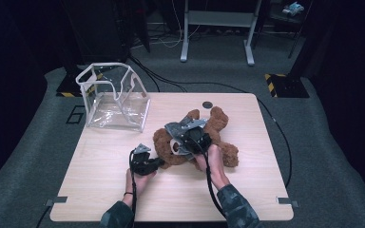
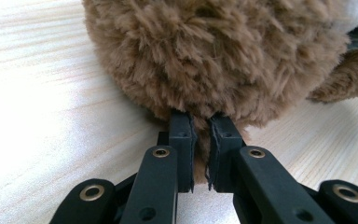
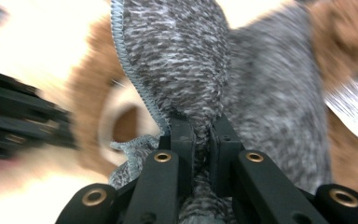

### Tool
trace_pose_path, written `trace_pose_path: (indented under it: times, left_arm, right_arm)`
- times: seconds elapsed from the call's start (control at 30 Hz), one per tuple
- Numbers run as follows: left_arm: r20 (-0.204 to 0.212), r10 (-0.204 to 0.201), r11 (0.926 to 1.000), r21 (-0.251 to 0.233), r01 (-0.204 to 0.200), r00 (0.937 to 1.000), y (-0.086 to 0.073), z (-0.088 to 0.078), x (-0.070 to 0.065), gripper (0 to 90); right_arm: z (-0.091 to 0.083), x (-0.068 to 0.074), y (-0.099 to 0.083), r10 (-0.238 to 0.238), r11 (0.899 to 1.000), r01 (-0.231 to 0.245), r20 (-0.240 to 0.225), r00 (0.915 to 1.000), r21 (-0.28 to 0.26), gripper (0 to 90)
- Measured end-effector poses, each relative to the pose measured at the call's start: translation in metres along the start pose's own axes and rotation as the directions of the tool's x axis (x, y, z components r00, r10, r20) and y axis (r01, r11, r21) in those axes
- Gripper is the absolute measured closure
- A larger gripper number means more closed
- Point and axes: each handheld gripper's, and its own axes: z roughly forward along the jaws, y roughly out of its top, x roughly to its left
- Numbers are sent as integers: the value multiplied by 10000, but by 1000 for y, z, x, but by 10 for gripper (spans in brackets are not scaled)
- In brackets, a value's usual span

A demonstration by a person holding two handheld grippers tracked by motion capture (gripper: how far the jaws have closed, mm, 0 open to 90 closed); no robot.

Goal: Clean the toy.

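**Both grippers clamped on the teddy bear**

Left gripper (image 2: 200,140), near the table's (image 1: 100,190) middle, pinches the brown fur of the teddy bear (image 2: 214,56) at its near-left side. The right gripper (image 3: 200,140) has closed on the bear's grey knitted garment (image 3: 191,60), held from above. The bear lies right of the table's centre. A clear plastic bag (image 1: 116,97) stands at the far-left corner, well apart.

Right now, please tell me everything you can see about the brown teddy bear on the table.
The teddy bear is a shaggy brown plush toy with a pale muzzle, lying near the middle of the wooden table. It wears a grey knitted garment with a stitched edge. The left gripper is shut on a tuft of its fur; the right gripper is shut on a fold of the garment. The right gripper view is blurred.
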Motion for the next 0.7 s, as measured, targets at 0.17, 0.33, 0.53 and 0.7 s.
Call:
trace_pose_path:
  times: [0.17,0.33,0.53,0.7]
  left_arm:
    - [70,-40,10000,9,40,10000,0,0,0,819]
    - [92,-67,10000,5,67,9999,0,0,0,819]
    - [73,-76,10000,34,76,9999,0,0,0,819]
    - [23,-63,10000,38,63,10000,0,0,0,818]
  right_arm:
    - [-7,-25,-15,567,9983,-572,501,9971,99,835]
    - [-20,-46,-21,851,9962,-868,1227,9888,92,835]
    - [-31,-67,-28,1410,9897,-1431,1796,9736,-10,834]
    - [-39,-48,-17,1332,9893,-1304,411,9902,-654,832]
